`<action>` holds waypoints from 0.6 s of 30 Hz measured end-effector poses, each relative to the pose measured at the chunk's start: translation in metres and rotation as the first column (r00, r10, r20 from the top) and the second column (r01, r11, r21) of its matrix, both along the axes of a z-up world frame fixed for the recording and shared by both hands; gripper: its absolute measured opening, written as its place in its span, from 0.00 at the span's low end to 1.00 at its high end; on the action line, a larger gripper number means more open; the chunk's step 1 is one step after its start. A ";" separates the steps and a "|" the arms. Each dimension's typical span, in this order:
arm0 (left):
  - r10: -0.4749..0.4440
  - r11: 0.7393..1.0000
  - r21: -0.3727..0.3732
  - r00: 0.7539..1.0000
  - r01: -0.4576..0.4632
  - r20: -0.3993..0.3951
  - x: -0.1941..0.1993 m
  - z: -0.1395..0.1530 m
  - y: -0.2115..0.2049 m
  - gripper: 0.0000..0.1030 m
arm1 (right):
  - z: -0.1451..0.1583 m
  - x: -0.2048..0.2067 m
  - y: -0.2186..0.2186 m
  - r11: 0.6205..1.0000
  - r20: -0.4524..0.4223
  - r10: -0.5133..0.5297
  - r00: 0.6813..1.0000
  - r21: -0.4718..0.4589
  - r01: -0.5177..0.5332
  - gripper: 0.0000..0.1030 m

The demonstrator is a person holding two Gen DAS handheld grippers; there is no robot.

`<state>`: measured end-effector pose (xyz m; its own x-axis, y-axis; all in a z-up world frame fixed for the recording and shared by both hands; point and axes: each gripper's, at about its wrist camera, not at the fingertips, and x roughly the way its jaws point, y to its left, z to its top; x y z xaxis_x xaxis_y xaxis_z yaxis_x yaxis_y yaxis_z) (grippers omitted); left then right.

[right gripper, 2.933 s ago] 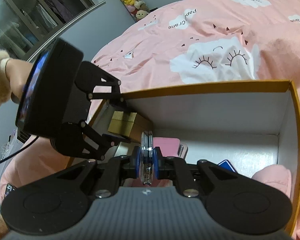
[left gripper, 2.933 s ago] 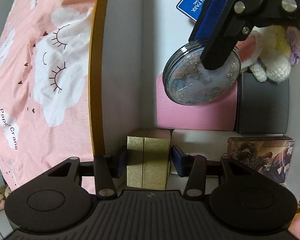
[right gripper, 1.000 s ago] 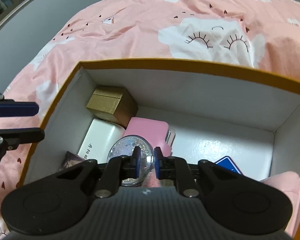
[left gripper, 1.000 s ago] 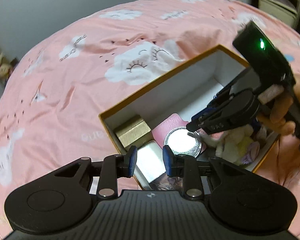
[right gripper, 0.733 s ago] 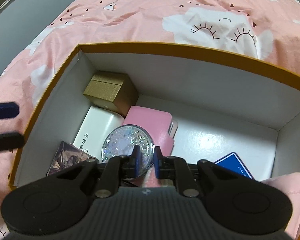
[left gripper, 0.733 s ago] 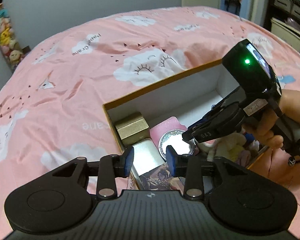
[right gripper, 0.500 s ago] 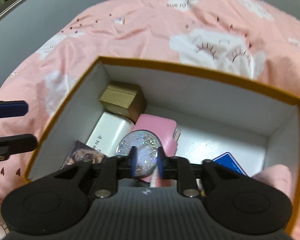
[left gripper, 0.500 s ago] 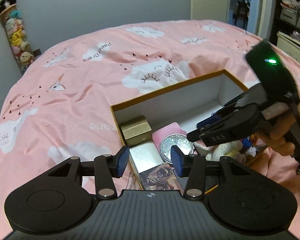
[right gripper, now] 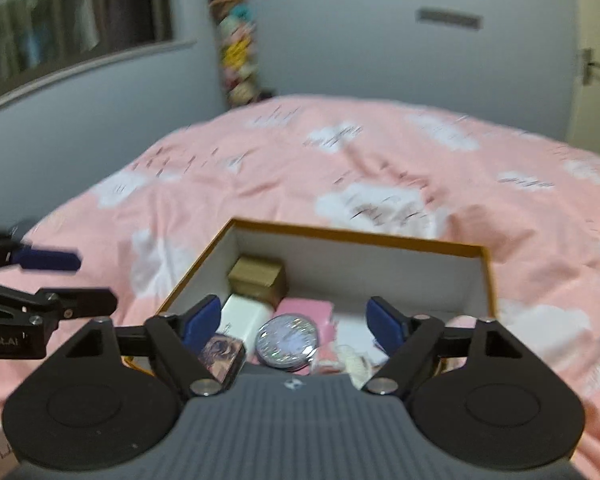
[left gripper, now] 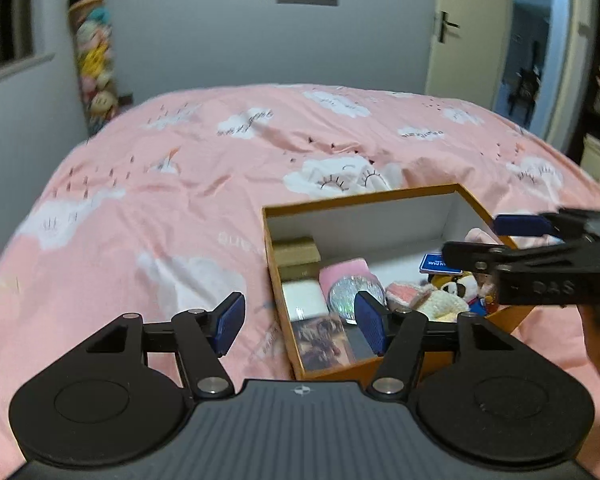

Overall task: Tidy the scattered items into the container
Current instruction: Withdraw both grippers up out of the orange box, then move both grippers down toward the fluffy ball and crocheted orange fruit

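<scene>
both grippers have drawn back from the orange-rimmed, white-lined cardboard box (left gripper: 384, 194) since the earlier frames, so i now see it whole on the pink cloud-print duvet (left gripper: 180, 184). my left gripper (left gripper: 300, 322) is spreading its blue pads, nothing between them. my right gripper (right gripper: 296, 320) is likewise opening and holds nothing. the round glittery disc (right gripper: 287, 340) lies released inside the box, resting against the pink flat case (right gripper: 312, 310). beside them sit the gold gift box (right gripper: 258, 276), the white rectangular box (right gripper: 242, 314), the illustrated card pack (left gripper: 322, 342), the blue card (left gripper: 436, 265) and the plush toys (left gripper: 440, 300).
</scene>
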<state>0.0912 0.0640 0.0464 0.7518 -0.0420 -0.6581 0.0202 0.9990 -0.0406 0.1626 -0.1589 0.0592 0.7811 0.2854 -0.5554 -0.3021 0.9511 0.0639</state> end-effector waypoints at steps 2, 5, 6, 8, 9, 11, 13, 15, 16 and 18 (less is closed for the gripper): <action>0.004 1.000 -0.030 1.000 -0.005 -0.012 -0.007 -0.006 0.003 0.69 | -0.001 -0.017 -0.002 1.000 0.037 -0.012 0.999 0.008 0.012 0.80; -0.004 1.000 -0.031 0.999 0.003 -0.040 -0.017 -0.020 0.000 0.68 | -0.009 -0.041 -0.004 0.999 0.068 -0.046 0.997 0.017 0.045 0.80; -0.013 0.999 -0.032 0.999 0.011 -0.052 -0.021 -0.026 -0.003 0.68 | -0.014 -0.048 -0.004 0.998 0.073 -0.061 0.996 0.013 0.060 0.80; -0.047 0.998 -0.042 0.996 0.044 -0.078 -0.027 -0.039 -0.009 0.68 | -0.025 -0.058 -0.005 0.996 0.061 -0.087 0.994 0.011 0.086 0.80; -0.061 0.997 -0.044 0.995 0.058 -0.082 -0.030 -0.045 -0.013 0.67 | -0.032 -0.063 -0.006 0.995 0.052 -0.099 0.994 0.018 0.098 0.80; -0.093 0.995 -0.041 0.992 0.089 -0.091 -0.035 -0.056 -0.022 0.67 | -0.046 -0.069 -0.008 0.993 0.034 -0.118 0.992 0.011 0.118 0.80; -0.138 0.990 -0.033 0.986 0.135 -0.089 -0.040 -0.065 -0.032 0.68 | -0.060 -0.073 -0.008 0.991 0.006 -0.132 0.991 -0.026 0.133 0.80; -0.162 0.987 0.000 0.982 0.162 -0.094 -0.043 -0.073 -0.044 0.68 | -0.073 -0.075 -0.007 0.987 -0.023 -0.145 0.989 -0.071 0.143 0.79; -0.176 0.984 0.021 0.980 0.179 -0.096 -0.044 -0.077 -0.050 0.68 | -0.078 -0.076 -0.008 0.985 -0.029 -0.151 0.988 -0.085 0.149 0.77; -0.201 0.977 0.050 0.974 0.208 -0.106 -0.045 -0.086 -0.060 0.69 | -0.087 -0.076 -0.011 0.981 -0.054 -0.175 0.983 -0.096 0.169 0.73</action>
